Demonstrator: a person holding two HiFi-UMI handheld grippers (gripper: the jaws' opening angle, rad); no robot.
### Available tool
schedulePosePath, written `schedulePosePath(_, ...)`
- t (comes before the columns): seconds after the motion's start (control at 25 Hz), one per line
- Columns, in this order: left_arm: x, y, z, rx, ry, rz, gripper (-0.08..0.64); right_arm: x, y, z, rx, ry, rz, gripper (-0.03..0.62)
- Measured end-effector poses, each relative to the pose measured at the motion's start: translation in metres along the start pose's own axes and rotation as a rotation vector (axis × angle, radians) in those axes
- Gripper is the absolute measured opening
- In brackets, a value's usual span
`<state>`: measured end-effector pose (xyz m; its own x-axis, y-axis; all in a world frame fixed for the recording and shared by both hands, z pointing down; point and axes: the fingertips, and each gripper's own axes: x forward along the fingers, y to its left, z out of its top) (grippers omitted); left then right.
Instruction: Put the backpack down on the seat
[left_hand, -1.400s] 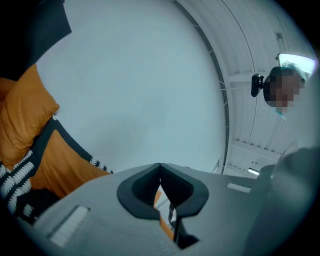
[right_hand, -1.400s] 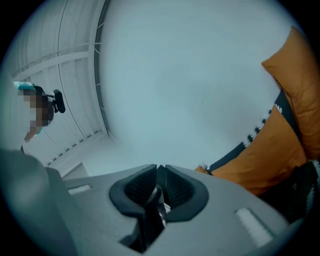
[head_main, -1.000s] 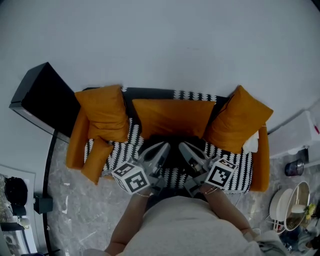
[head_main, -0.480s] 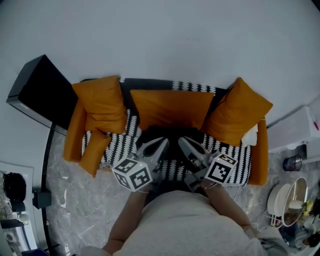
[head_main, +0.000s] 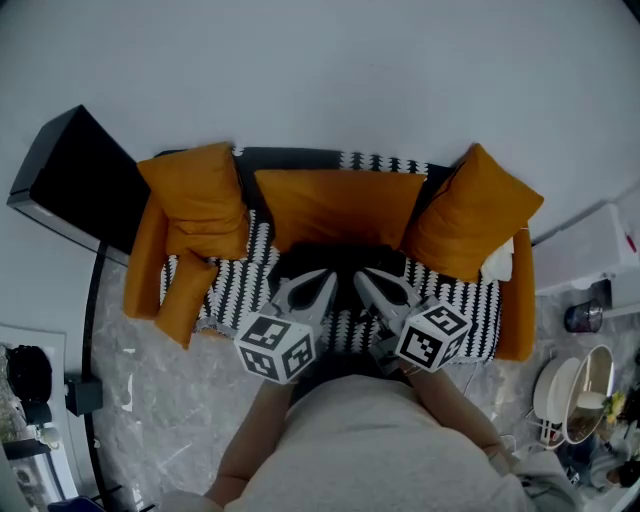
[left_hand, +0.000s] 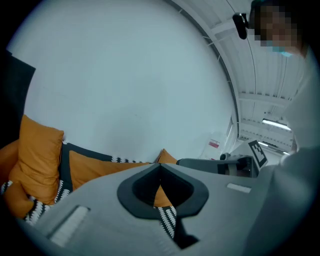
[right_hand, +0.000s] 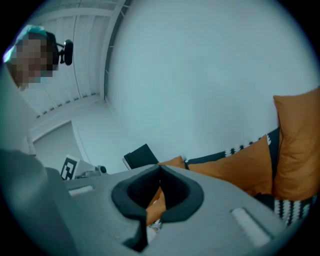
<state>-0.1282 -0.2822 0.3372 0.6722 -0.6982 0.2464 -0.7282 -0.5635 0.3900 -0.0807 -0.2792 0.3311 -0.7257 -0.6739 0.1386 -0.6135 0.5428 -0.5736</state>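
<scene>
A dark backpack (head_main: 338, 262) lies on the black-and-white patterned seat (head_main: 465, 310) of an orange sofa, against the middle back cushion (head_main: 335, 205). In the head view my left gripper (head_main: 322, 282) and right gripper (head_main: 362, 282) hover side by side just in front of the backpack, both shut with nothing between the jaws. The left gripper view shows its shut gripper (left_hand: 160, 169) pointing over the sofa back towards the wall. In the right gripper view the shut gripper (right_hand: 160, 169) points the same way, with the orange cushion (right_hand: 235, 162) beyond it.
Loose orange cushions sit at the sofa's left (head_main: 195, 205) and right (head_main: 475, 230) ends. A black box (head_main: 75, 185) stands left of the sofa, a white cabinet (head_main: 595, 255) to the right, and dishes (head_main: 580, 400) at the lower right. The person's torso (head_main: 370, 450) fills the bottom.
Both grippers stay shut and have edged slightly closer together in front of the backpack. The head view has shifted a little; the backpack has not moved.
</scene>
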Motion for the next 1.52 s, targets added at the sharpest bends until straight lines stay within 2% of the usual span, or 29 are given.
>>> schedulePosePath(0.16, 0.002, -0.003, 0.001, 0.047, 0.000, 0.027, 0.006, 0.000, -0.003, 0.000, -0.122, 0.023, -0.046, 0.003)
schedulePosePath(0.4, 0.002, -0.003, 0.003, 0.037, -0.031, 0.063, 0.006, 0.001, -0.003, -0.005, -0.239, 0.066, -0.063, 0.003)
schedulePosePath(0.56, 0.003, -0.001, -0.004, 0.019, -0.006, 0.092, 0.006, 0.003, -0.003, -0.006, -0.356, 0.075, -0.088, 0.003)
schedulePosePath(0.76, 0.003, 0.007, -0.014, -0.036, 0.020, 0.105, 0.006, 0.005, -0.001, -0.007, -0.354, 0.077, -0.079, 0.003)
schedulePosePath(0.92, 0.003, 0.009, -0.016, -0.092, 0.008, 0.098, 0.006, 0.006, 0.008, -0.011, -0.377, 0.094, -0.044, 0.003)
schedulePosePath(1.52, 0.007, -0.001, -0.023, -0.040, 0.047, 0.079, 0.006, 0.006, 0.009, -0.020, -0.376, 0.130, -0.012, 0.003)
